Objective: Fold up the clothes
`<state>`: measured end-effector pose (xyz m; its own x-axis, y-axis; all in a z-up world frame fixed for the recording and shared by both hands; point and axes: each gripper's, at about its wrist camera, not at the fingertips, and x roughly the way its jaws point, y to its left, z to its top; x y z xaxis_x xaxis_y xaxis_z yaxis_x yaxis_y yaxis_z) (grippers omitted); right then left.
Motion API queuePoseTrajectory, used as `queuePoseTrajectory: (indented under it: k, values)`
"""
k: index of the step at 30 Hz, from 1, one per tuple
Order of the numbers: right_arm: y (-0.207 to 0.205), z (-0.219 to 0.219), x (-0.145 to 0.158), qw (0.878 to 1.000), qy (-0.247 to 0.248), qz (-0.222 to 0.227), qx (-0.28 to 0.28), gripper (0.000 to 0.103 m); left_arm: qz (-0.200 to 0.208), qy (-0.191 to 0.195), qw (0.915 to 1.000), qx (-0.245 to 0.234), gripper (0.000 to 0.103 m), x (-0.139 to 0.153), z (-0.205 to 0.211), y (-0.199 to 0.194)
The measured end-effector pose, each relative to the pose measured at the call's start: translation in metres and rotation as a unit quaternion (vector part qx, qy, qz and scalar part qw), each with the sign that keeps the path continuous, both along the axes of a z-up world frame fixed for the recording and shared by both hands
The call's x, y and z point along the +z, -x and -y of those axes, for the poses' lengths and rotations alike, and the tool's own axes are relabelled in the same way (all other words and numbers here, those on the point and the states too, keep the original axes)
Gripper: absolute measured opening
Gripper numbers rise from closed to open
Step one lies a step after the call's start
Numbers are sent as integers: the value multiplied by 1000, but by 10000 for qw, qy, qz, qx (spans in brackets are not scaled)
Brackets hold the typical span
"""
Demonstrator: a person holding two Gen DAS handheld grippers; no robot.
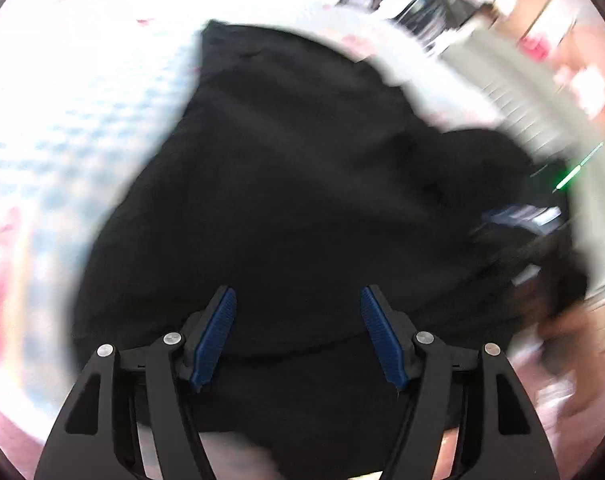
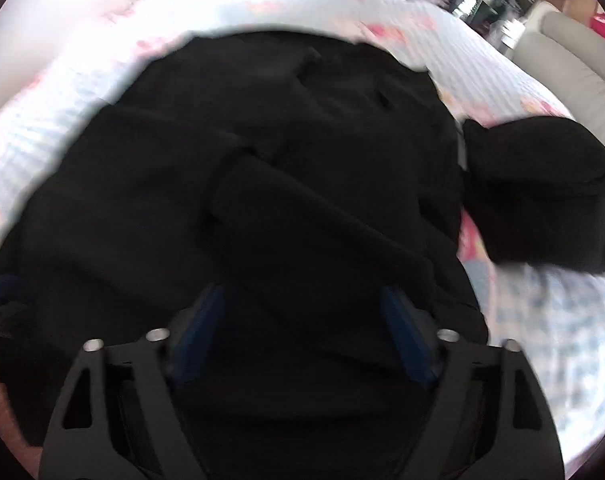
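Note:
A large black garment lies spread on a bed with a white, pink and blue quilt. My left gripper is open just above the garment's near part, with nothing between its blue pads. In the right wrist view the same black garment fills the middle, with a folded sleeve or flap across it. My right gripper is open wide, low over the cloth, which shows between its dark blue pads. The views are blurred.
A second black folded bundle lies on the quilt to the right. A grey sofa or cushion stands beyond the bed's right edge. The other gripper shows blurred at the right of the left wrist view.

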<state>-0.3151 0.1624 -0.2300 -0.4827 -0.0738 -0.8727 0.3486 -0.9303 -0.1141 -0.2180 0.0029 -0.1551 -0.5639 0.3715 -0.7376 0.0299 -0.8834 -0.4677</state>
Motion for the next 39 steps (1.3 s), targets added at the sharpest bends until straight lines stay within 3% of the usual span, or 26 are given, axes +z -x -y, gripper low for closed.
queuePoseTrajectory:
  k: [1,3,6,10,12,13,16,20,24,26,27,29,30,33,35,37,39]
  values:
    - [-2,-8,2,9997,212,4,-129,72,-133,-351,9992,-144,67,9,-5,10]
    - [-12,-29,9,9975,575,-92,-400,73,-201,-637,9974,-265,70,15,-21,37]
    - [-35,-54,6,9941,829,-41,-695,74,73,-1056,9934,-445,73,-1,-62,114]
    - [-65,-68,-2,9913,1113,66,-692,64,630,-1054,9906,-608,73,-20,-92,142]
    - [-69,-70,-1,9898,1240,132,-683,63,643,-899,9930,-409,52,-24,-100,147]
    - [-71,-72,1,9889,1306,115,-704,63,662,-876,9935,-298,30,-26,-103,151]
    - [-70,-76,7,9862,1472,70,-751,64,296,-1289,9911,-181,18,-10,-95,135]
    - [-62,-74,8,9824,1670,41,-834,69,-352,-962,9947,56,17,30,-72,97]
    - [-56,-56,6,9886,1346,125,-657,74,-478,-944,9930,517,17,45,-33,61]
    - [-59,-50,17,9902,1299,95,-503,74,-295,-571,9952,744,19,38,-10,40]
    - [-61,-48,26,9897,1371,36,-402,78,1,-393,9971,651,21,26,-3,40]
    - [-63,-44,35,9875,1545,-14,-306,85,631,-77,9970,443,38,0,10,39]
    - [-62,-40,38,9868,1593,-21,-274,85,1045,-133,9941,258,35,-14,13,40]
    - [-55,-29,40,9869,1605,2,-173,85,591,137,9975,368,36,-2,17,23]
    - [-49,-21,39,9856,1687,-27,-93,85,-6,374,9973,624,38,21,17,14]
    - [-40,-11,31,9858,1679,26,-62,85,-475,228,9962,697,38,31,15,18]
    - [-28,1,15,9895,1436,177,-57,85,-544,429,9955,653,40,29,8,33]
